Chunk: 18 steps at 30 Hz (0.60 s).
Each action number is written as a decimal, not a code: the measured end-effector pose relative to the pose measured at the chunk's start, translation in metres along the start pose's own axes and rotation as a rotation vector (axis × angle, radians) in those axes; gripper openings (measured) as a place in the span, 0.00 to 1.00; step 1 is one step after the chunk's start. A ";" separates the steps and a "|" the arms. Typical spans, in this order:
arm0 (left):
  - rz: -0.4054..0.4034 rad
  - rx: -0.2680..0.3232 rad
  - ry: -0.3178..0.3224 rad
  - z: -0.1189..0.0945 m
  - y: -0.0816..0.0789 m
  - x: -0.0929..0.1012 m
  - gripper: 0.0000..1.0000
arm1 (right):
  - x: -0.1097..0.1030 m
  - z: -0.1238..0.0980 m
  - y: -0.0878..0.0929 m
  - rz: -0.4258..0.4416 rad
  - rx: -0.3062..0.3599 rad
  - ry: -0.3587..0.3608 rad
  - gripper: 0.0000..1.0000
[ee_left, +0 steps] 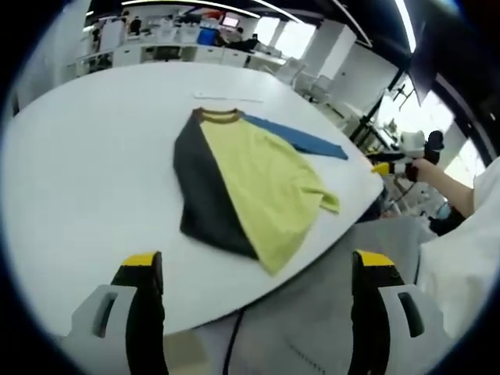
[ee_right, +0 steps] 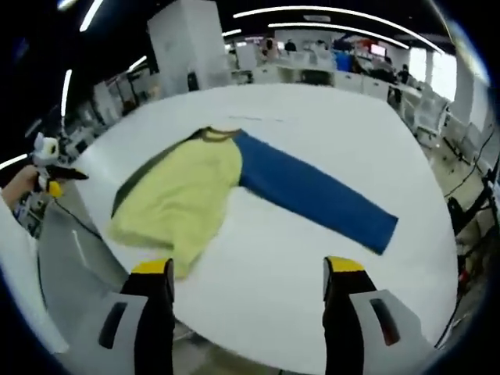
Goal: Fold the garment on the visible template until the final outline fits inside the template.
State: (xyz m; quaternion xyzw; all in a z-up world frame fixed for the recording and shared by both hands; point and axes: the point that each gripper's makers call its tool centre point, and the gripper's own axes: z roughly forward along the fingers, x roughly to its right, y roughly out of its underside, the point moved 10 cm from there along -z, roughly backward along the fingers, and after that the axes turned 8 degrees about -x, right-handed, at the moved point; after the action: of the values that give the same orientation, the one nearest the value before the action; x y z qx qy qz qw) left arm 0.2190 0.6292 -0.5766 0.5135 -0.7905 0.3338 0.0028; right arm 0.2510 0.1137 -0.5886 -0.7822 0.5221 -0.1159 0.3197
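Long-sleeved shirt (ee_right: 211, 187) lies partly folded on the white counter (ee_right: 328, 125) — blue sleeve (ee_right: 316, 199) outstretched. Both grippers (ee_left: 258, 266) (ee_right: 248, 269) hover with fingers wide, empty; likely next — fold the sleeve inward, pinching near its cuff.

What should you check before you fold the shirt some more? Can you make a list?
1. Left tool open, holding nothing: ok.
2. Right tool open, holding nothing: ok.
3. Shirt fully on the white table: not ok, its hem reaches the near edge.
4. Blue sleeve folded in: not ok, it lies stretched out.
5. Dark sleeve folded in: ok.
6. Template outline visible: cannot tell.
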 end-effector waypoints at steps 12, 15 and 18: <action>-0.004 -0.005 -0.013 -0.012 0.009 -0.003 0.97 | -0.029 -0.013 0.004 0.018 0.060 -0.042 0.83; -0.003 -0.003 -0.015 -0.017 0.012 -0.003 0.97 | -0.032 -0.017 0.007 0.017 0.064 -0.042 0.85; 0.003 -0.005 -0.019 -0.021 0.014 -0.002 0.97 | -0.036 -0.020 0.010 0.019 0.066 -0.047 0.87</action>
State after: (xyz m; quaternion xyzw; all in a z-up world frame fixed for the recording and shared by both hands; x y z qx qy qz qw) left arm 0.2015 0.6453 -0.5676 0.5153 -0.7922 0.3268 -0.0036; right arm 0.2180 0.1358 -0.5737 -0.7686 0.5179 -0.1115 0.3585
